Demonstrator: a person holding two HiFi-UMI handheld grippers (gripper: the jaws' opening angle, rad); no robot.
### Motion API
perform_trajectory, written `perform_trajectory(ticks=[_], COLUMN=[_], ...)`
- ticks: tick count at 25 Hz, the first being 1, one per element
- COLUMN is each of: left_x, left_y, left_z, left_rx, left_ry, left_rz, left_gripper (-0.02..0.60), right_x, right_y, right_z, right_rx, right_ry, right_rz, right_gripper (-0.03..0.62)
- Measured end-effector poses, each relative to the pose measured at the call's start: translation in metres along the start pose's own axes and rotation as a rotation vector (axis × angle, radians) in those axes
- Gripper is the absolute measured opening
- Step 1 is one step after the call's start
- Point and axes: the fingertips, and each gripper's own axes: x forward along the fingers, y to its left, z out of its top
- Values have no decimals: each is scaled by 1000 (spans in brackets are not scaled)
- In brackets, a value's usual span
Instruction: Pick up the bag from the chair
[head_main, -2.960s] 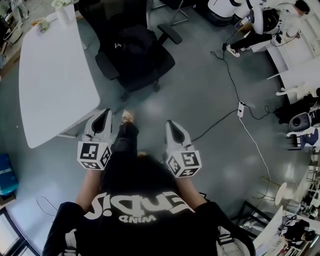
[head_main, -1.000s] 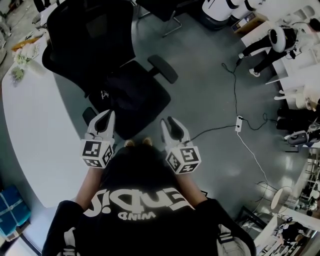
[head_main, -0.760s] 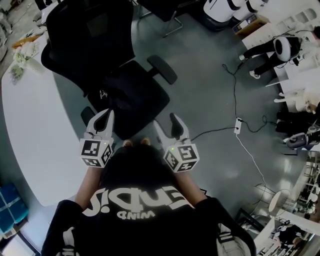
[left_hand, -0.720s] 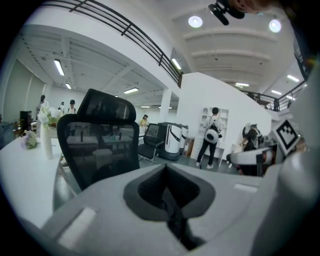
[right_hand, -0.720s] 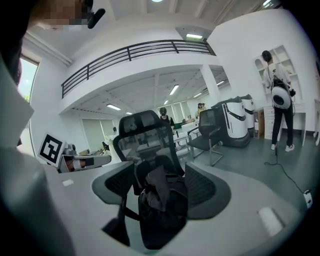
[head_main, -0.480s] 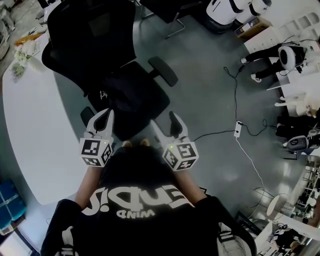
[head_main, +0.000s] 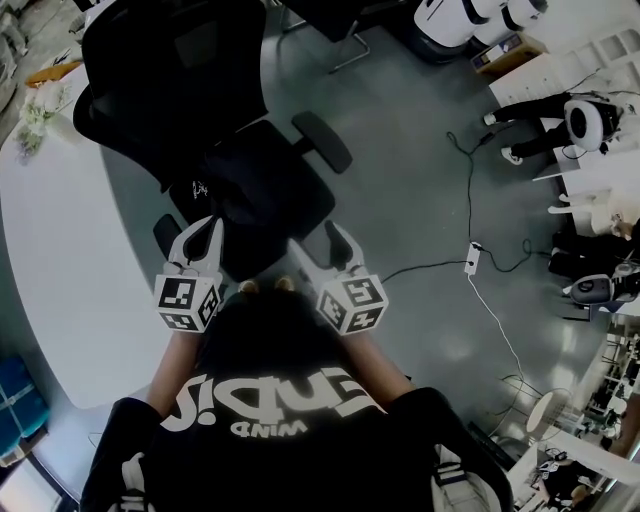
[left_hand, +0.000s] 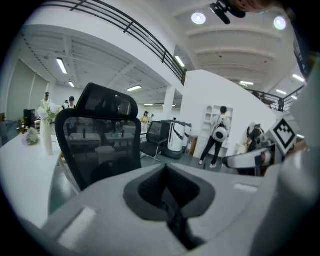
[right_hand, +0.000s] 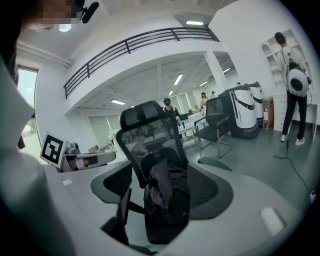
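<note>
Two grippers hover nearest, over the grey floor (head_main: 410, 190). The left gripper (head_main: 207, 226) has its jaws together and empty. The right gripper (head_main: 316, 244), jaws just opened wide, holds nothing. Beyond them the black bag (right_hand: 162, 192) lies on the chair (head_main: 170, 60) seat. A white table (head_main: 60, 250) stands left.

Open floor (head_main: 410, 170) right of the chair (head_main: 180, 80); white table (head_main: 60, 260) close on its left.
</note>
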Motion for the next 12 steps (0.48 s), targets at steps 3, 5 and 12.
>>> perform_trajectory(ticks=[3, 5, 12], left_x=[6, 11, 26], left_y=[3, 5, 24], left_z=[-1, -2, -21], left_rx=[-17, -24, -61], left_ry=[-2, 2, 26], left_rz=[14, 18, 38], left_gripper=[3, 3, 3], right_x=[10, 18, 64], right_y=[1, -2, -8], right_z=[8, 14, 6], right_rx=[-42, -51, -63], right_ry=[35, 53, 106], right_rz=[38, 47, 71], right_gripper=[333, 333, 333])
